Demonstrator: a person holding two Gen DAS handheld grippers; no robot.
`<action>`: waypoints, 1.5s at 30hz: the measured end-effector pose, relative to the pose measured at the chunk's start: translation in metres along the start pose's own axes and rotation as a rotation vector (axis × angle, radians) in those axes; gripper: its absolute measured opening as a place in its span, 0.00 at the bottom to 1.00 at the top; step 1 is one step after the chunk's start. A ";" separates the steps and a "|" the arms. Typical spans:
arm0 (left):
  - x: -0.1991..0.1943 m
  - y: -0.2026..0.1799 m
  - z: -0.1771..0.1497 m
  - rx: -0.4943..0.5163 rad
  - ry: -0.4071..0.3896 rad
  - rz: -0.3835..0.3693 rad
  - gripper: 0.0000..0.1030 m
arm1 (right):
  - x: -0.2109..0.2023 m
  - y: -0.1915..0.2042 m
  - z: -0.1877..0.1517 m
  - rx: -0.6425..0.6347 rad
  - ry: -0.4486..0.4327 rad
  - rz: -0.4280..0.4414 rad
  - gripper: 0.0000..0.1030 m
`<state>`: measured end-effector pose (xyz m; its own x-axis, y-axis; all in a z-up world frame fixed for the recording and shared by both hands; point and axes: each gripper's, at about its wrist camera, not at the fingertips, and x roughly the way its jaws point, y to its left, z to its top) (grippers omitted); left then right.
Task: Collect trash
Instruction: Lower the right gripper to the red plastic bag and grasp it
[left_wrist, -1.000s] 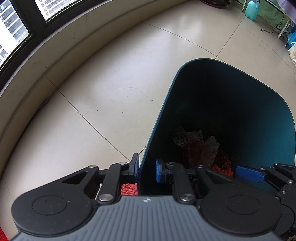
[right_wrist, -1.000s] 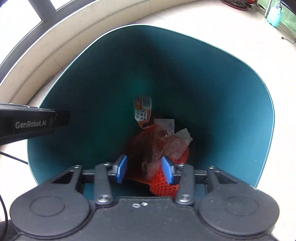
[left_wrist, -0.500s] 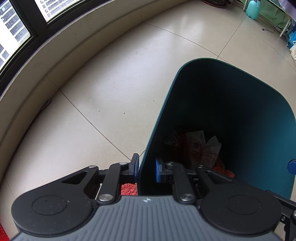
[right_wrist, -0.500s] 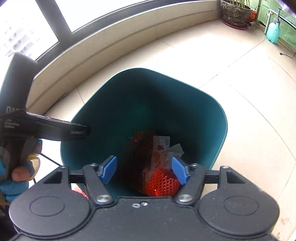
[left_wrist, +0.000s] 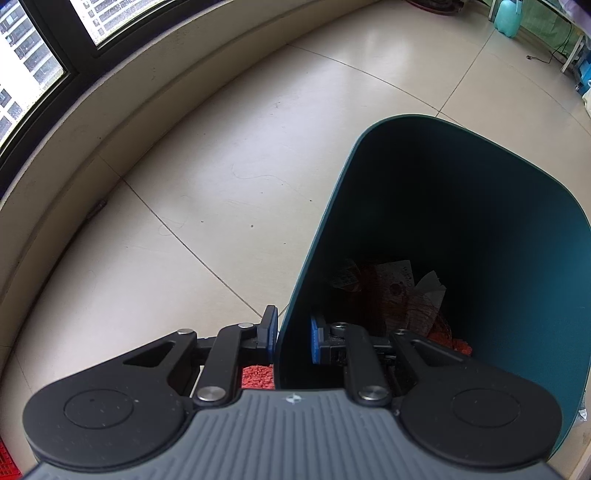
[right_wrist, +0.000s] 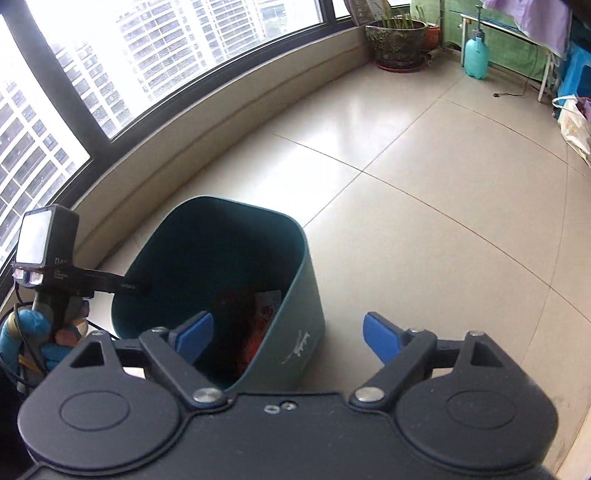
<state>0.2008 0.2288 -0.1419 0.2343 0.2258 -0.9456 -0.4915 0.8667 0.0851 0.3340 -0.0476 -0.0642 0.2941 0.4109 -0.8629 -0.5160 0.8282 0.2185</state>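
Note:
A dark teal trash bin (right_wrist: 295, 332) stands on the tiled floor; it also shows in the left wrist view (left_wrist: 480, 192). Inside lie paper scraps (left_wrist: 399, 273) and red mesh netting (left_wrist: 458, 341), seen too in the right wrist view (right_wrist: 255, 339). My left gripper (left_wrist: 293, 334) is shut on the bin's near-left wall, one pad outside and one inside. My right gripper (right_wrist: 286, 332) is open and empty, raised above the bin's right side. The left gripper's body (right_wrist: 48, 254) and a blue-gloved hand show at the left of the right wrist view.
A low curved wall under windows (right_wrist: 221, 122) runs behind the bin. A plant pot (right_wrist: 397, 44), a teal spray bottle (right_wrist: 476, 51), a floor cable (right_wrist: 509, 94) and a bag (right_wrist: 574, 122) sit far off. A red piece (left_wrist: 258, 376) lies below my left gripper.
My right gripper rose out of the bin, pulled back and opened wide, leaving the red netting inside. My left gripper stayed clamped on the bin wall.

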 end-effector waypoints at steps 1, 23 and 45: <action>0.000 0.000 0.000 0.000 0.000 0.002 0.16 | 0.002 -0.015 -0.005 0.045 0.011 -0.023 0.87; 0.002 -0.003 0.002 -0.011 0.004 0.014 0.16 | 0.230 -0.124 -0.192 0.494 0.560 -0.266 0.89; 0.004 -0.004 0.001 -0.005 0.005 0.016 0.16 | 0.265 -0.116 -0.260 0.471 0.595 -0.330 0.67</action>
<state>0.2049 0.2270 -0.1456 0.2227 0.2371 -0.9456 -0.4995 0.8607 0.0982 0.2629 -0.1337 -0.4365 -0.1719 -0.0425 -0.9842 -0.0477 0.9983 -0.0348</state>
